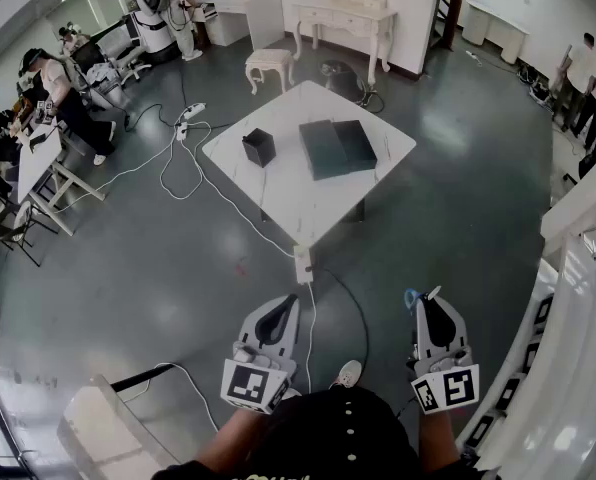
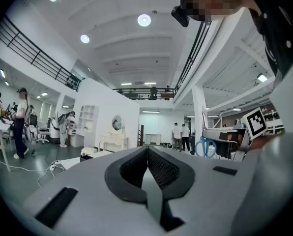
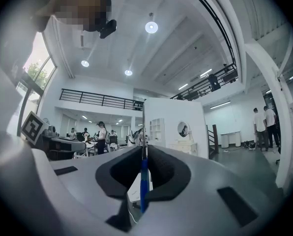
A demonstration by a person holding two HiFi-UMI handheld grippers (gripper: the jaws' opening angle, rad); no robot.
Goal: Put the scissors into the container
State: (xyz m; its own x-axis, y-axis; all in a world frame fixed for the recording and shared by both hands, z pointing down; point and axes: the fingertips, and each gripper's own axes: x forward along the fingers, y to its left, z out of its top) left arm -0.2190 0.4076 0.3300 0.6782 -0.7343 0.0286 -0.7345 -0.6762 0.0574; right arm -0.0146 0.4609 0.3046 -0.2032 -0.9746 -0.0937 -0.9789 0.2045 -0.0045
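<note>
My right gripper (image 1: 430,298) is shut on the scissors (image 1: 411,297), whose blue handle sticks out to the left of the jaws. In the right gripper view the thin blade and blue handle of the scissors (image 3: 143,181) stand edge-on between the pads. My left gripper (image 1: 289,304) is shut with nothing in it, and its jaws meet in the left gripper view (image 2: 147,149). That view also shows the scissors (image 2: 204,146) off to the right. The small black container (image 1: 259,146) stands on the white table (image 1: 278,193), well ahead of both grippers.
A flat dark box (image 1: 337,148) lies on the table beside the container. A power strip and white cables (image 1: 303,264) cross the grey floor between me and the table. White railings (image 1: 578,298) run along my right. People and desks are at the far left.
</note>
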